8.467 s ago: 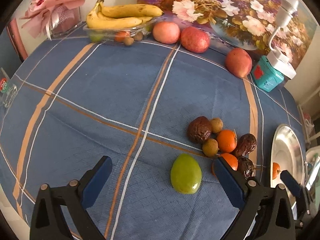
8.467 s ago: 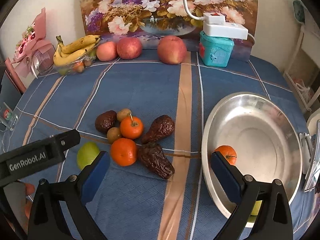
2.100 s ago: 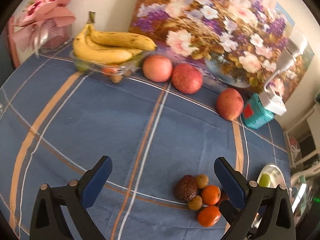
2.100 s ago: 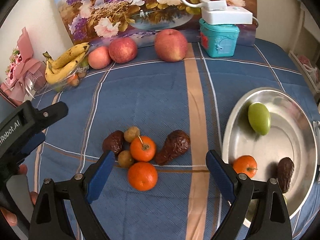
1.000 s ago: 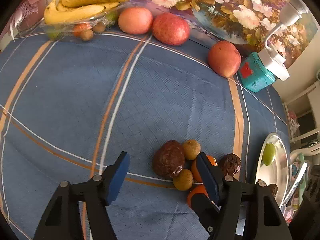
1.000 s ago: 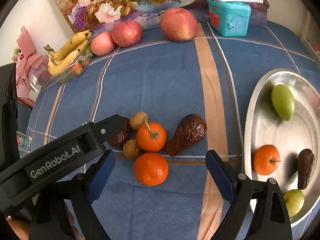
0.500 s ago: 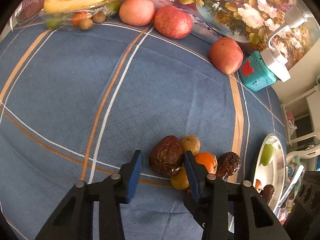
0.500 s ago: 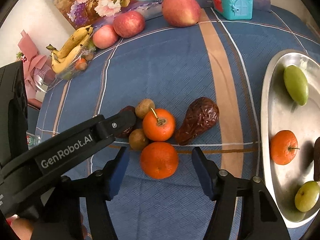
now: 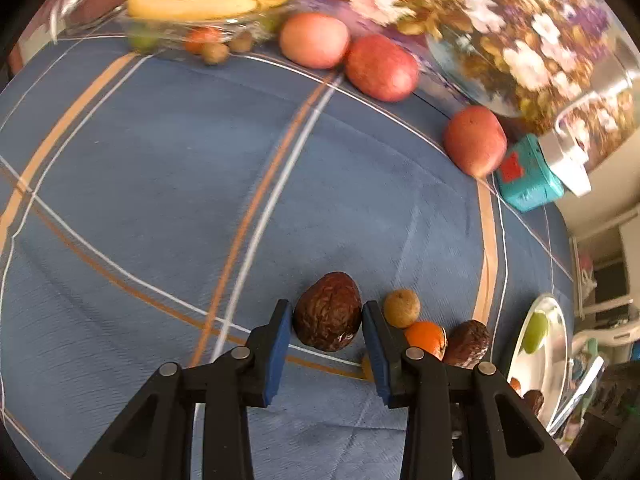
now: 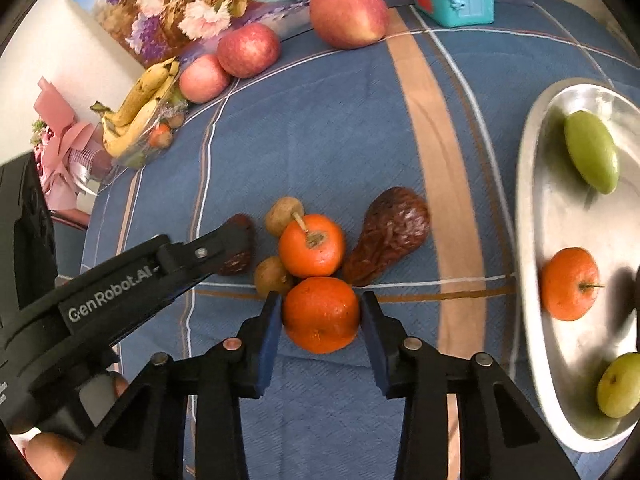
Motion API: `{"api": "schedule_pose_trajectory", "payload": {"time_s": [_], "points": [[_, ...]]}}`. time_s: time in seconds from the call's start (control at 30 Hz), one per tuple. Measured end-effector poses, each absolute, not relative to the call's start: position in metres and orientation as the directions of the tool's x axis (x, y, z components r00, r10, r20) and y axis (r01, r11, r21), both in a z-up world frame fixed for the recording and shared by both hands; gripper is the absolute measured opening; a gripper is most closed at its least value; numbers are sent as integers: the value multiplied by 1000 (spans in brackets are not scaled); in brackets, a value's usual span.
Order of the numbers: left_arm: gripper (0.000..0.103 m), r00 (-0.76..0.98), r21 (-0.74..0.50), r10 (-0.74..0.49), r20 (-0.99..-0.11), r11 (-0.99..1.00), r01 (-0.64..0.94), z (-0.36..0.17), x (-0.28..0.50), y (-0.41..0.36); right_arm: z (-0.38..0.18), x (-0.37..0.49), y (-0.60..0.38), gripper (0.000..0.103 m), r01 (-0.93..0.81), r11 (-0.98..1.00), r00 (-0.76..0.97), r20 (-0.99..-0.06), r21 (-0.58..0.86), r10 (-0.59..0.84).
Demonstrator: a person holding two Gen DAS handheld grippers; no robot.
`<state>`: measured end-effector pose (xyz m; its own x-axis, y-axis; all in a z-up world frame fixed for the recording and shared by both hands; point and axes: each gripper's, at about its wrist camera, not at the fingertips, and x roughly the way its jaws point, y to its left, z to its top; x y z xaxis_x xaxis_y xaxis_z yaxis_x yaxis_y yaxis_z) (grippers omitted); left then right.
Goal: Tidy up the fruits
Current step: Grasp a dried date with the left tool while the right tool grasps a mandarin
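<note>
2 grippers are closing at once, each on its own fruit from the loose cluster on the blue checked tablecloth (image 9: 160,184). The left gripper (image 9: 325,322) straddles the dark wrinkled fruit (image 9: 327,311), its blue pads right at the skin on either side and still tightening. The right gripper (image 10: 320,320) does the same around the near orange (image 10: 321,314), pads touching its flanks at 9 and 3 o'clock.

Both tools point steeply down, which likely lets the fingers slip past the neighbours: a stemmed orange (image 10: 312,245) at 12 o'clock of the near one, 2 small brown fruits (image 10: 283,215), and a pear-shaped wrinkled fruit (image 10: 388,236) at 1 o'clock.

Judging by the task, both go to the metal tray (image 10: 532,184) at 3 o'clock, which already holds 2 green fruits and an orange.
</note>
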<state>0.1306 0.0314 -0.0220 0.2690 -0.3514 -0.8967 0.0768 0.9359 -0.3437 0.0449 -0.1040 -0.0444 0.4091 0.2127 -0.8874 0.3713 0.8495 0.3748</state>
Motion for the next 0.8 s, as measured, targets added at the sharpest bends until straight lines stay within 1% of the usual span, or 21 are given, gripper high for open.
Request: {"api": "schedule_pose_trajectory", "payload": {"time_s": [0.37,0.6,0.8], "points": [[38,347,-344,-336,-875,938,42,7,127,51,-12,34,-121,40,390,841,484,-861,375,160],[38,363,-338,-346,-865,937,86,20,122,42,8,22,-140,40,440,832,509,-857,338,79],[38,344,-354,-385,-856,923,152,27,113,19,20,2,-175,40,524,804,517,-855,281,-38]]}}
